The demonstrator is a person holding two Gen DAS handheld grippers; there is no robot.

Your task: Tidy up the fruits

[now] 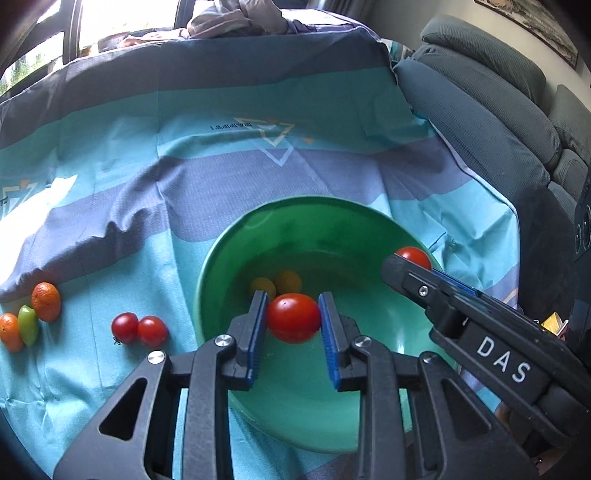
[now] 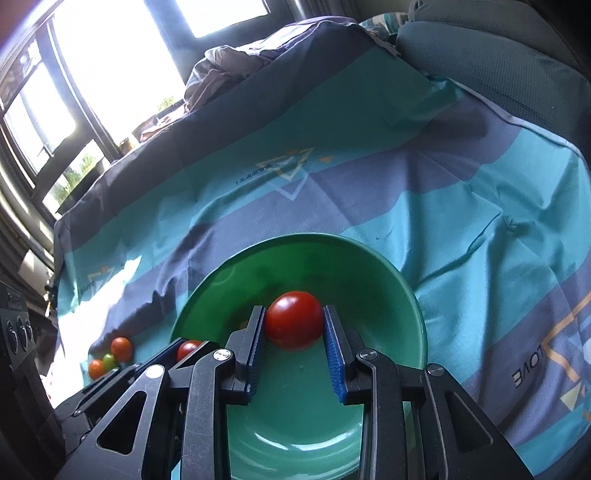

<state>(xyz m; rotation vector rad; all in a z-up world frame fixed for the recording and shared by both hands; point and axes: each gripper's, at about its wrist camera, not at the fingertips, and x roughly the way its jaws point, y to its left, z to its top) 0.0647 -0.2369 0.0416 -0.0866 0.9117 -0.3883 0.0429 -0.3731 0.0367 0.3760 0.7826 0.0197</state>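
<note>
A green bowl [image 1: 258,236] sits on the blue striped cloth; it also shows in the right wrist view [image 2: 406,295]. My left gripper [image 1: 293,314] is shut on a red tomato [image 1: 293,317] and holds it over the bowl. My right gripper [image 2: 295,325] is shut on another red tomato [image 2: 294,319], also over the bowl; that tomato shows at the bowl's right rim in the left wrist view [image 1: 415,256]. Two yellow fruits [image 1: 275,284] lie in the bowl. Two red tomatoes [image 1: 139,328] lie on the cloth left of the bowl.
Two orange fruits [image 1: 45,301] and a green one [image 1: 28,325] lie at the cloth's far left. A grey sofa [image 1: 498,110] stands to the right. Bundled fabric [image 1: 236,18] lies at the back by the windows.
</note>
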